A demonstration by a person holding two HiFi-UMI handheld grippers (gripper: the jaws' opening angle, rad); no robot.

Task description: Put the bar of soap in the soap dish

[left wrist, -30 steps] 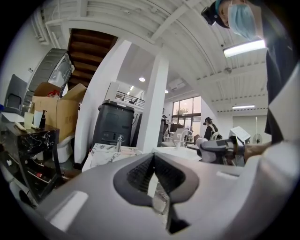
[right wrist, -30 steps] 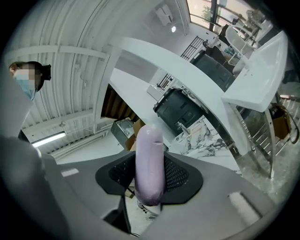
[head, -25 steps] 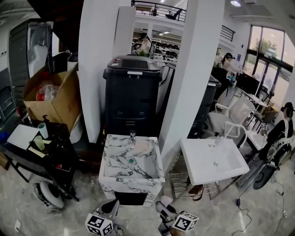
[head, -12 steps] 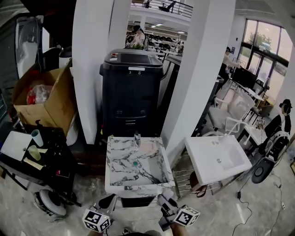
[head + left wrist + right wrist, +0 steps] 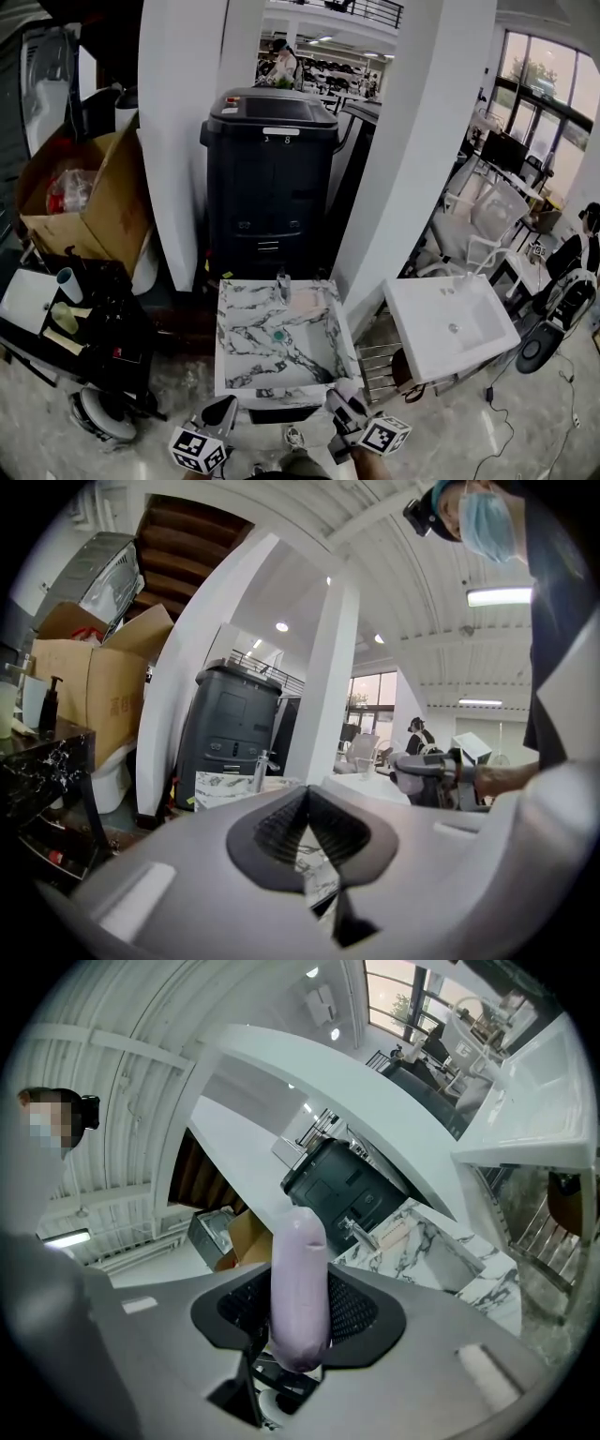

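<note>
The right gripper's jaws are clamped on the lavender bar of soap, which stands on end between the pads with its upper half free. The left gripper's jaws are together and hold nothing. Ahead is the marble basin, well apart from both. By its faucet, at the back rim, lies a pale peach patch, probably the soap dish, too small to be sure. The carry looks best done by keeping the grip firm and level, reaching over the bowl clear of the faucet, lowering the bar's underside onto the dish, and only then parting the jaws.
</note>
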